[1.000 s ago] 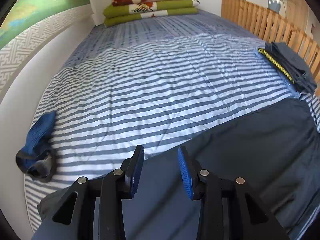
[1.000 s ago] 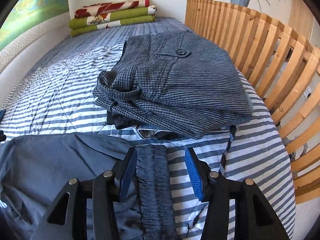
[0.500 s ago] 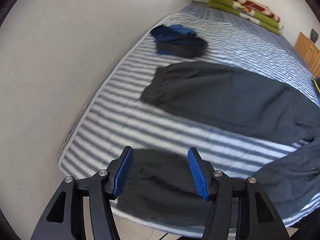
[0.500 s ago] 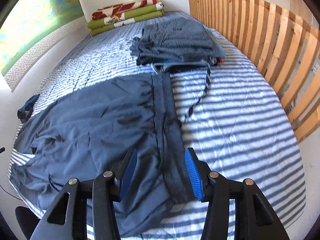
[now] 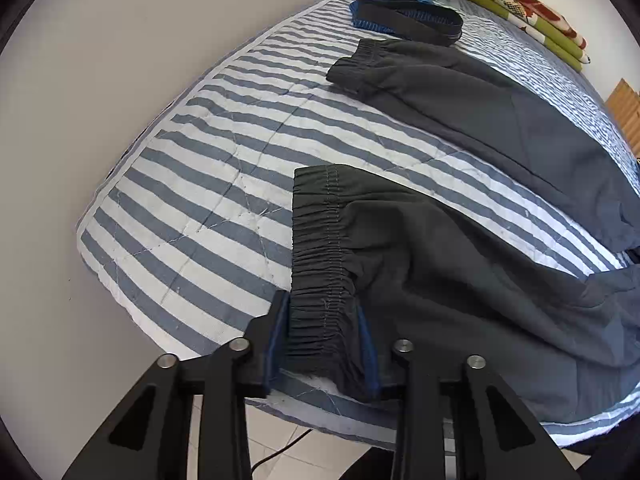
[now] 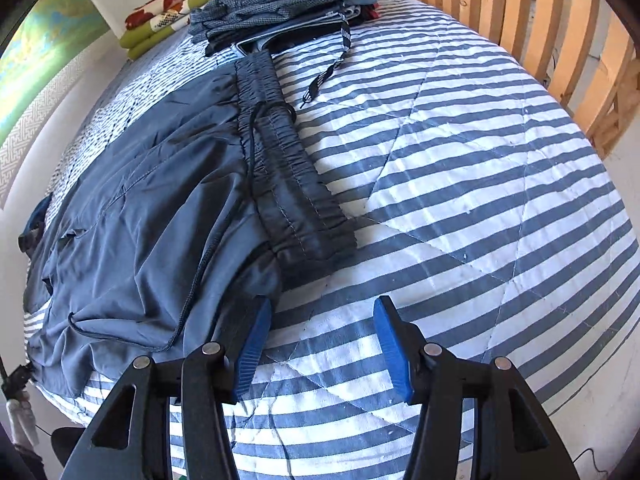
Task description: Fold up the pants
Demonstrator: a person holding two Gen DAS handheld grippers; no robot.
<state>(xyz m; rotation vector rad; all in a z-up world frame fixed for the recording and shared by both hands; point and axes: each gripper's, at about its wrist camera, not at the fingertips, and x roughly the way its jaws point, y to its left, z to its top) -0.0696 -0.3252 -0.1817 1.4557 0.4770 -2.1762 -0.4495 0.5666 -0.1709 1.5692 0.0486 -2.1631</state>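
Where the left tongs (image 5: 323, 332) hung open above the bed edge half a second ago, both pads now bracket the near cuff (image 5: 320, 264) of the pants (image 5: 460, 280); closed on it, apparently. Judgement: grip made, leg ready to carry over. Right tongs (image 6: 322, 346) gape wide, empty, now low beside the waistband (image 6: 288, 168) corner, not touching. Pants lie spread on the striped bed (image 5: 208, 200). Farther: other leg (image 5: 480, 100), folded clothes (image 6: 272, 8).

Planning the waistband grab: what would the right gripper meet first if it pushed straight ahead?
Probably only the blue-and-white striped quilt; the open right gripper points just right of the dark grey pants' elastic waistband, though depth is unclear.
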